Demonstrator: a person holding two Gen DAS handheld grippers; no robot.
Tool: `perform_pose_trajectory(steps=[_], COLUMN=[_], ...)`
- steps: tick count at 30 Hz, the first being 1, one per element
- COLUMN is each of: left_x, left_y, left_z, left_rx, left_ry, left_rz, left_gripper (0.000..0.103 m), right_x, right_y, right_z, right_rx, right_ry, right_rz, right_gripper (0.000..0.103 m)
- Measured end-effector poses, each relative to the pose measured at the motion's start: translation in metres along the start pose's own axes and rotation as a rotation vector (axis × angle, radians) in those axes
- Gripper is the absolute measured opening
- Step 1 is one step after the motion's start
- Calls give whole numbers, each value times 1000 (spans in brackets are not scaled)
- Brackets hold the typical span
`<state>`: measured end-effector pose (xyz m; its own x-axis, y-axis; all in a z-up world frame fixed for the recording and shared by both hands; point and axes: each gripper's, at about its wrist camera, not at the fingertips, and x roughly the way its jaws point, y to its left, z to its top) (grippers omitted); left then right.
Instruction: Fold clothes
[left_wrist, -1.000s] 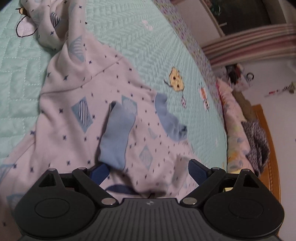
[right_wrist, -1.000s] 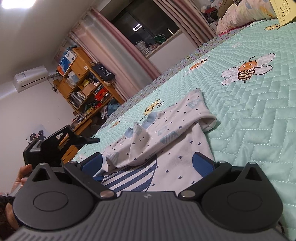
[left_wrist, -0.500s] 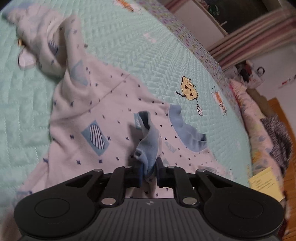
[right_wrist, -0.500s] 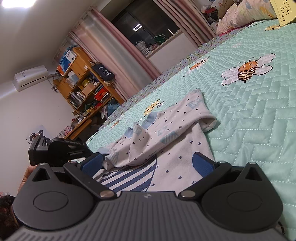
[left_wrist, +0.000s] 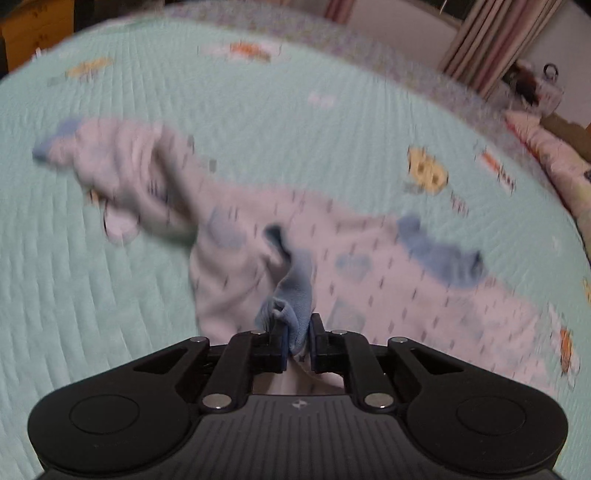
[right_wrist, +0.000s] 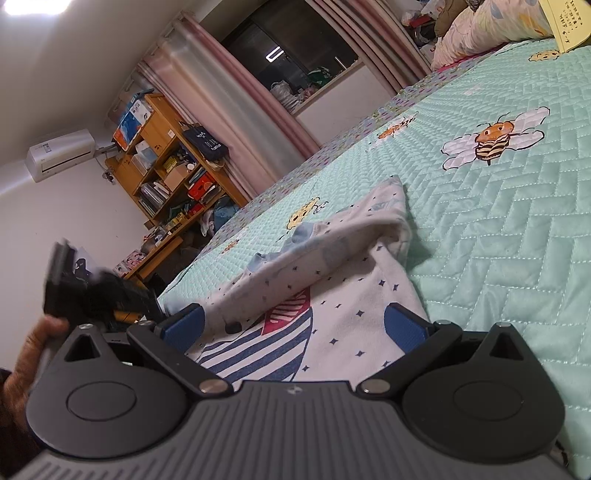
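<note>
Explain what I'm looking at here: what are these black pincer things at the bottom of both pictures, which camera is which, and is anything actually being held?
There is no robot arm. A person carries a two-finger gripper in each hand, and a fisheye camera on each looks forward along its fingers, so the black shape at the bottom is the gripper itself.

The blurred picture is the left camera. The left gripper is shut on the blue cuff of a pale patterned garment, which lies on a mint quilted bedspread.

The sharp picture is the right camera, low over the bed. The right gripper is open, with the garment's striped print between its blue pads but not pinched. At its left edge you see the person's hand with the other gripper.
</note>
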<state>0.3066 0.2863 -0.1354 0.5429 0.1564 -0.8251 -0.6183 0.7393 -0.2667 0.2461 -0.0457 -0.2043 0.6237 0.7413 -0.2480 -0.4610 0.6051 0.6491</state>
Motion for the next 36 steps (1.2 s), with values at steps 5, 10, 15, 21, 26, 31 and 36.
perform_pose_trajectory(steps=[5, 10, 15, 21, 26, 31, 36], left_x=[-10, -23, -40, -56, -18, -5, -15], left_y=[-7, -12, -16, -55, -54, -66, -79], left_z=[-12, -28, -41, -41, -26, -43, -67], left_rx=[79, 109, 94, 216, 83, 178, 327], left_ry=[22, 64, 125, 14, 19, 62, 77], left_rz=[10, 12, -171, -182, -154, -118, -73], left_gripper=[16, 17, 19, 51, 58, 68, 69], right_x=[0, 0, 0, -4, 6, 35, 13], right_y=[0, -1, 0, -3, -8, -19, -42], right_z=[0, 0, 1, 8, 27, 46, 50], right_rx=[0, 3, 9, 58, 262, 261, 409], right_ry=[-1, -2, 1, 9, 32, 62, -19], right_rz=[0, 3, 4, 33, 147, 83, 38], right_gripper=[103, 103, 103, 103, 103, 102, 91])
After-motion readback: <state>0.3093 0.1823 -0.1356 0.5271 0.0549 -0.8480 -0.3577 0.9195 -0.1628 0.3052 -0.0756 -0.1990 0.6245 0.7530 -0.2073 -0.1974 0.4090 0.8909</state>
